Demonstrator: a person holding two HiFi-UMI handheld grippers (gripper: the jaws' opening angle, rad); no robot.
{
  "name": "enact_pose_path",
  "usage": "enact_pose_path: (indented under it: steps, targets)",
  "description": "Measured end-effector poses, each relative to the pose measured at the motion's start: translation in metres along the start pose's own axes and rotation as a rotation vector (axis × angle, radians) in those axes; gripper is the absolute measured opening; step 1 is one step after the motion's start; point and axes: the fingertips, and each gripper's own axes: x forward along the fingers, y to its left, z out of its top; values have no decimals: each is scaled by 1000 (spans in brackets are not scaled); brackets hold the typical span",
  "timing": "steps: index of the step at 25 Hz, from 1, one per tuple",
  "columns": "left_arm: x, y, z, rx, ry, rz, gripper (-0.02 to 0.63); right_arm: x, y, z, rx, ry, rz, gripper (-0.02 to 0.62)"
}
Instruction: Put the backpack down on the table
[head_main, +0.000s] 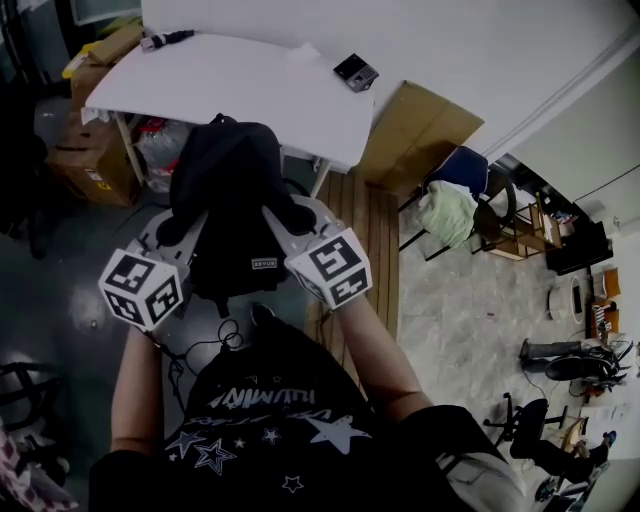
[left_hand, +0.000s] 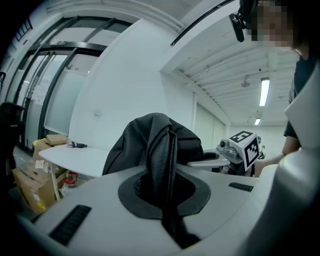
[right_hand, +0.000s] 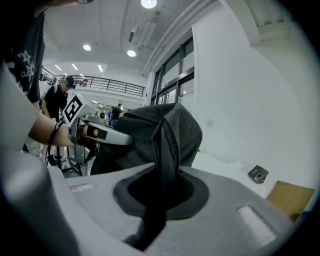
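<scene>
The white table fills the upper left of the head view, and most of its top is bare. The black backpack hangs in the air just below it in the picture, and its top overlaps the near edge of the table. I judge that it is not yet over the top.

The left gripper is pressed together on a fold of the backpack's black fabric, and the right gripper pinches a similar fold on the other side. In each gripper view the cloth rises straight up from between the jaws.

To do this step well, I think I should bring both hands forward together and at the same height, so the bag does not swing or tilt. I should also lift it enough that its bottom clears the table edge. I would aim for the bare middle, away from the small dark device near the table's upper right corner and the black object at its upper left. The jaws should let go only when the bottom rests flat.
</scene>
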Motion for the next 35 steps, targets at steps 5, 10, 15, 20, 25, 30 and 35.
enact_pose_path:
  steps: [5,10,15,20,25,30,35]
  targets:
    - [-10,-4,1,11,8,-23,11,-6,11,5,1,3,-19,28]
    - [1,5,-10,-5,36,-14,10,6,4,-11,28,13,-3,28]
    - [33,31,-11,-32,60,17,9,34,-28,-19,41,10,28,28]
    - [75,54,7,-33,52,47,11,60,-76,-13,35,-13,56,28]
    - [118,80,31,-27,29,80,11,87,-126,1,14,-44,78,28]
    - [155,99,42,-26,34,113,11,112,-167,1,4,-62,101,28]
    - [181,113,44,-27,53,155,11,131,-194,-6,16,-66,142,28]
